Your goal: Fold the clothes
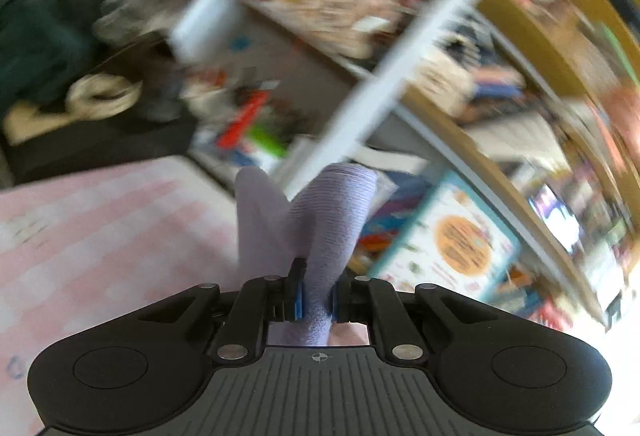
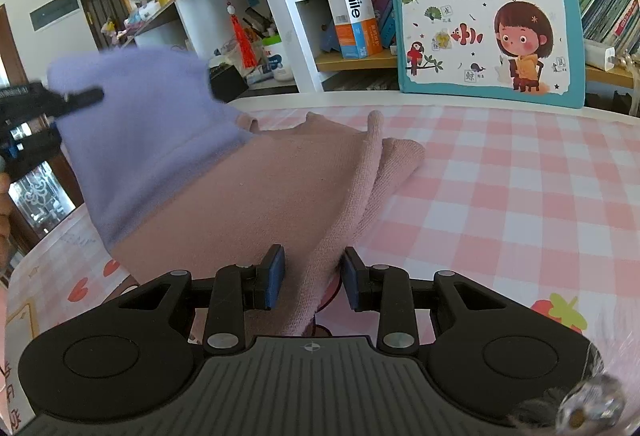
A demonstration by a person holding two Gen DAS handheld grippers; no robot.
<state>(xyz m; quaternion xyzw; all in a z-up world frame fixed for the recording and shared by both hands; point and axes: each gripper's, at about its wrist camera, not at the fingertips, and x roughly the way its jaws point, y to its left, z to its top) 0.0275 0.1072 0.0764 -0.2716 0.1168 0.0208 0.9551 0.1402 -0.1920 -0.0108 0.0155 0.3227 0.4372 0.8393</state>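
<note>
My left gripper is pinched nearly shut on the lavender cuff of the garment, lifted above the checked tablecloth. My right gripper stands partly open astride the pink hem, which lies on the table; I cannot tell whether the pads press it. Knit looks soft, light and limp, so it should drape and sag between holds. Best taken at edges and corners. Open cloth lies to the right; the picture book and shelves crowd the far edge.
</note>
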